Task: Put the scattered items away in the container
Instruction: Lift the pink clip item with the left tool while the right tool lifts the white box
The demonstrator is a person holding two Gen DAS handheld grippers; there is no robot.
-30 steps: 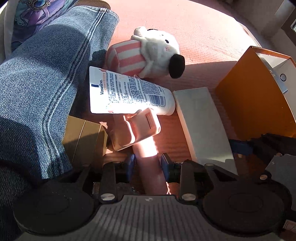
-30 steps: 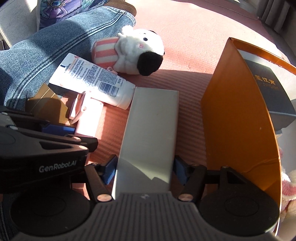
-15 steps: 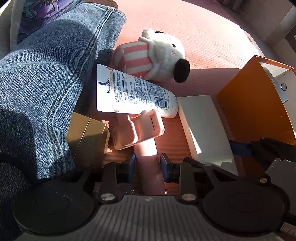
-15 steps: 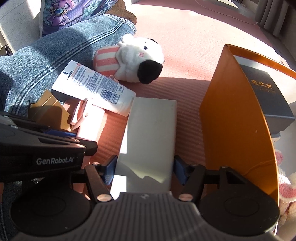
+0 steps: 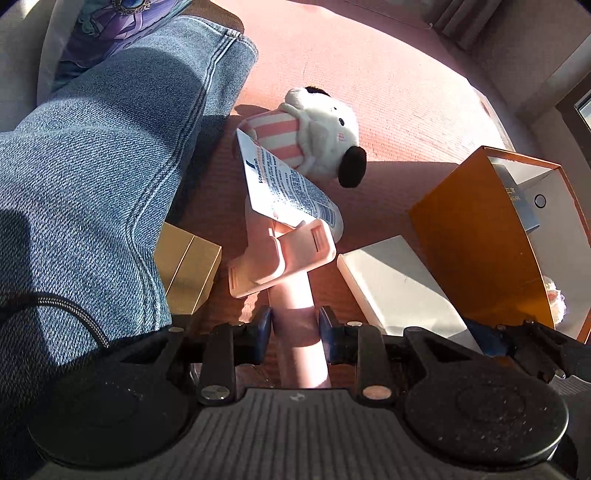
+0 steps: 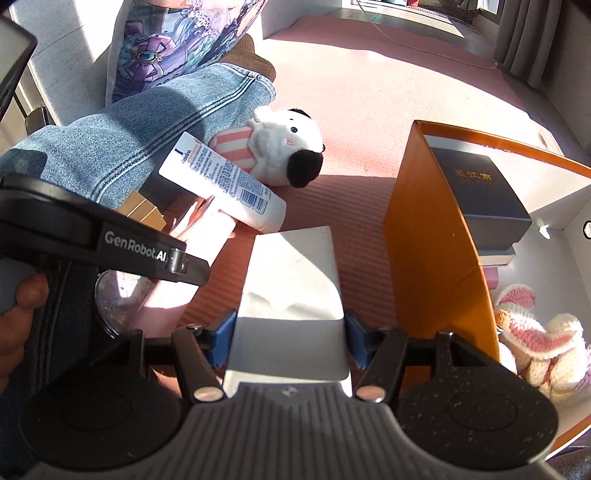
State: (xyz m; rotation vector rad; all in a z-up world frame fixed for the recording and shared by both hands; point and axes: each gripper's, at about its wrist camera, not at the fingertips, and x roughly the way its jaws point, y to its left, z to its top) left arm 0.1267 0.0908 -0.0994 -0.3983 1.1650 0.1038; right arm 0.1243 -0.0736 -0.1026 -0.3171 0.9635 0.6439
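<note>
My left gripper [image 5: 294,319] is shut on the stem of a pink phone stand [image 5: 284,258], lifted above the mat, with a white Vaseline tube [image 5: 288,188] tilted up on its head. My right gripper [image 6: 290,332] is shut on a flat white box [image 6: 291,266], held just left of the orange container [image 6: 432,251]. The container [image 5: 469,236] holds a dark box [image 6: 476,192] and a knitted bunny [image 6: 543,336]. A white and pink striped plush [image 5: 314,129] lies on the mat beyond the tube.
A person's jeans-clad leg [image 5: 92,166] fills the left side. A gold box [image 5: 188,266] lies beside it. A patterned cushion [image 6: 177,40] leans at the back left. The pink mat [image 6: 369,92] stretches behind, with curtains [image 6: 535,33] at the far right.
Both grippers have risen with their loads. The phone stand lifted and tipped the Vaseline tube upward. The white box came up beside the container wall, and the container's inside now shows.
</note>
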